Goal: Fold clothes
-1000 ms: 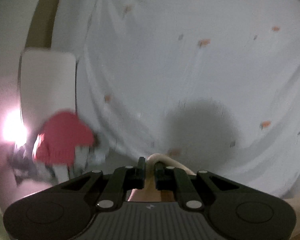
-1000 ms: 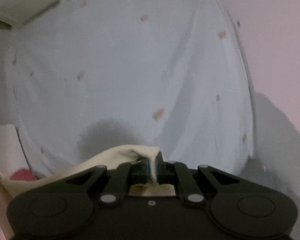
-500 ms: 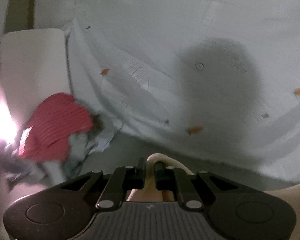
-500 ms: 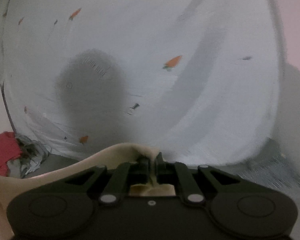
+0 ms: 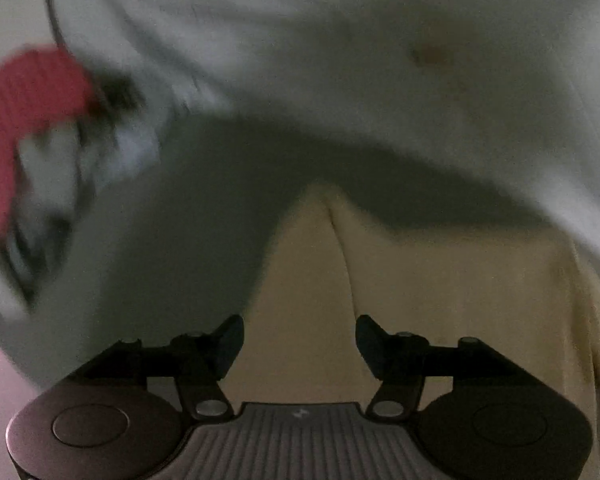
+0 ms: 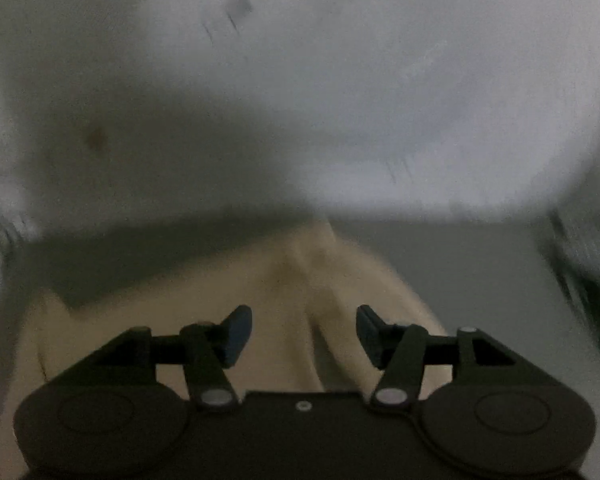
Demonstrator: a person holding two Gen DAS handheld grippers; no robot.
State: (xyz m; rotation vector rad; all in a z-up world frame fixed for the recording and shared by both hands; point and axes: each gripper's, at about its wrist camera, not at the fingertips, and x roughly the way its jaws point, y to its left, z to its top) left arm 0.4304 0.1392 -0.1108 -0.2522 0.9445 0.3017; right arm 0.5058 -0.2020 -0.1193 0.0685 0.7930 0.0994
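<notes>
A cream garment (image 5: 420, 280) lies flat on the grey surface right below my left gripper (image 5: 299, 342), whose jaws stand wide apart and hold nothing. The same cream garment (image 6: 300, 288) shows in the right wrist view, with a raised fold running under my right gripper (image 6: 304, 334), which is also open and empty. Both views are blurred by motion.
A pale sheet with small orange marks (image 5: 380, 60) lies beyond the garment; it also fills the right wrist view (image 6: 340, 80). A pile of clothes with a red item (image 5: 24, 92) lies at the left. A dark blurred thing (image 6: 580, 280) is at the right edge.
Both grippers were shut on the cream garment and held it up; now both have dropped low and opened, and the garment lies on the surface.
</notes>
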